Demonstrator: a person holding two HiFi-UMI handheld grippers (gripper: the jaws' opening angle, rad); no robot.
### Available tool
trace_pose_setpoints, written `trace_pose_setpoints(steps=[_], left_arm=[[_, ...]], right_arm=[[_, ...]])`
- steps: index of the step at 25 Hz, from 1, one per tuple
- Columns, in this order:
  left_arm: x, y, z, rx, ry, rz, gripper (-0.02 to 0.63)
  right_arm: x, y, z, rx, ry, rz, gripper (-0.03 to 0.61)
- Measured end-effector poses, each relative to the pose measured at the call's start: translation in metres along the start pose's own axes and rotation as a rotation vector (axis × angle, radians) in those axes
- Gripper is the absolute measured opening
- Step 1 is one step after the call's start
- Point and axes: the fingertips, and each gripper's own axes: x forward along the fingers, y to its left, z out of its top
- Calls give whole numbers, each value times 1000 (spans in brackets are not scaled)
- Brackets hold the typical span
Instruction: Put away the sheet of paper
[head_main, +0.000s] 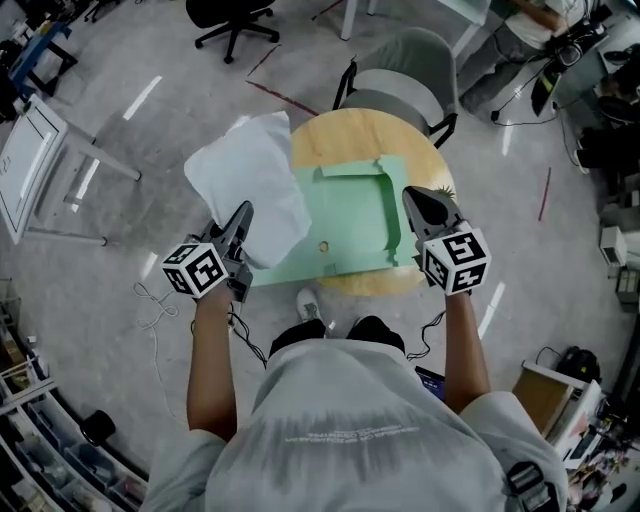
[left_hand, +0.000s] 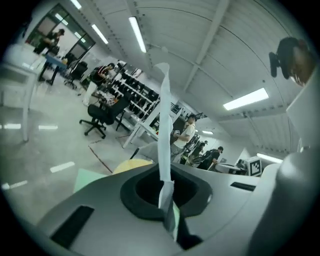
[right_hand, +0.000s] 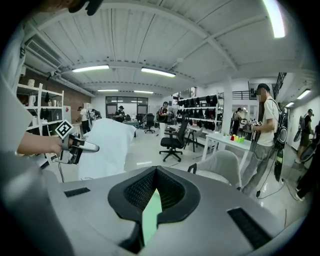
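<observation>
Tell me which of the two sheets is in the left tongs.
The white sheet: the left tongs are shut on its edge. The green sheet lies on the round table, its edge pinched by the right tongs.

No text readable; the shirt's print (head_main: 350, 435) looks too blurred

Grey concrete floor (head_main: 140, 110) all around, streaked with reflected light. A round wooden table (head_main: 350, 135) sits in the middle, with a grey chair (head_main: 405, 65) just behind it and a black office chair (head_main: 232, 20) farther off. Overhead there's a white ribbed ceiling (right_hand: 150, 35) with strip lights (right_hand: 90, 68) glowing. Dark shelves (right_hand: 200, 106) line the far wall, with a white desk (right_hand: 232, 144) nearer.
</observation>
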Motion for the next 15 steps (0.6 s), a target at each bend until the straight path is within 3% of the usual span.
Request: trace_pose_setpoints(steps=[3, 8, 15], left_arm=[[3, 28, -33, -176, 20, -6, 18], [20, 61, -101, -330, 125, 31, 18], [31, 81, -166, -363, 248, 147, 18]], right_arm=[[16, 6, -16, 6, 44, 21, 26], [35, 9, -39, 5, 88, 68, 26], [49, -8, -73, 120, 128, 102, 26]])
